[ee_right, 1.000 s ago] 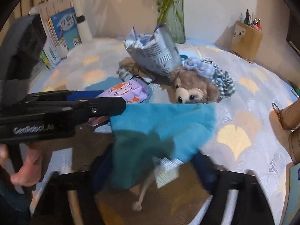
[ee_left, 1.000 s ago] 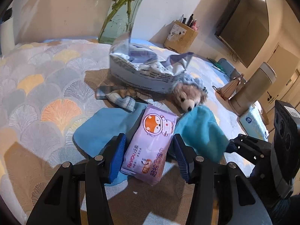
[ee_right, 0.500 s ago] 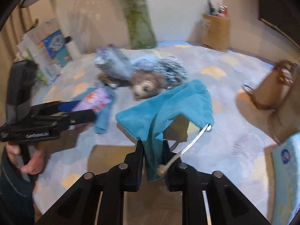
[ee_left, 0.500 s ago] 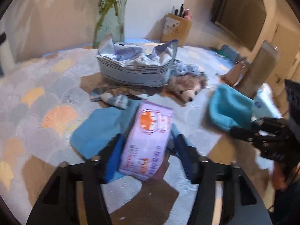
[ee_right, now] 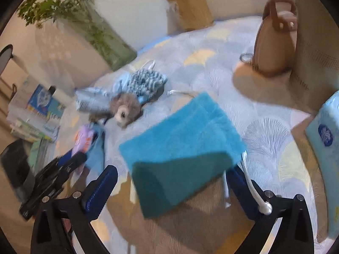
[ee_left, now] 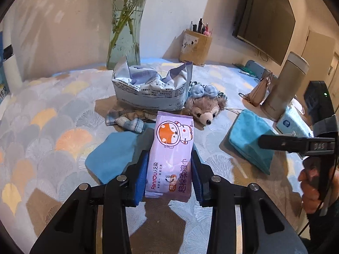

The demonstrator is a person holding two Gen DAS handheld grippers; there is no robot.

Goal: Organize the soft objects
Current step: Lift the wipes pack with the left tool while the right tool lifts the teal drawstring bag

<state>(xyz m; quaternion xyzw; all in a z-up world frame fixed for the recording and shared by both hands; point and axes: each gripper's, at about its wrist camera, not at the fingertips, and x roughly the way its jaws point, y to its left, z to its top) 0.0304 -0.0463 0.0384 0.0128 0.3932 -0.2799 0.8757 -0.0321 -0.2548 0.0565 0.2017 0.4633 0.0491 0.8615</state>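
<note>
A purple wipes pack (ee_left: 173, 139) with a fox picture stands between the blue pads of my left gripper (ee_left: 170, 160). The jaws are closing and both pads touch its sides. Under it lies a light blue cloth (ee_left: 114, 150). Farther right a teal pouch (ee_left: 250, 135) rests on the table. In the right wrist view this pouch (ee_right: 182, 135) lies between the fingers of my right gripper (ee_right: 172, 175), whose jaws are opening wide and clear of it. Its white cord hangs over the right finger. A plush hedgehog (ee_left: 204, 108) lies behind the pack, beside a printed white bag (ee_left: 150, 89).
A plaid cloth (ee_left: 127, 120) lies left of the plush. At the back stand a glass vase (ee_left: 125, 38) and a pen holder (ee_left: 196, 48). On the right are a thermos (ee_left: 284, 89), a brown handbag (ee_right: 273, 40) and a tissue pack (ee_right: 326, 131). Books (ee_right: 36, 114) are stacked at the left.
My right gripper carried the teal pouch to the right, then opened and let it drop onto the table. My left gripper's jaws closed in on the wipes pack.
</note>
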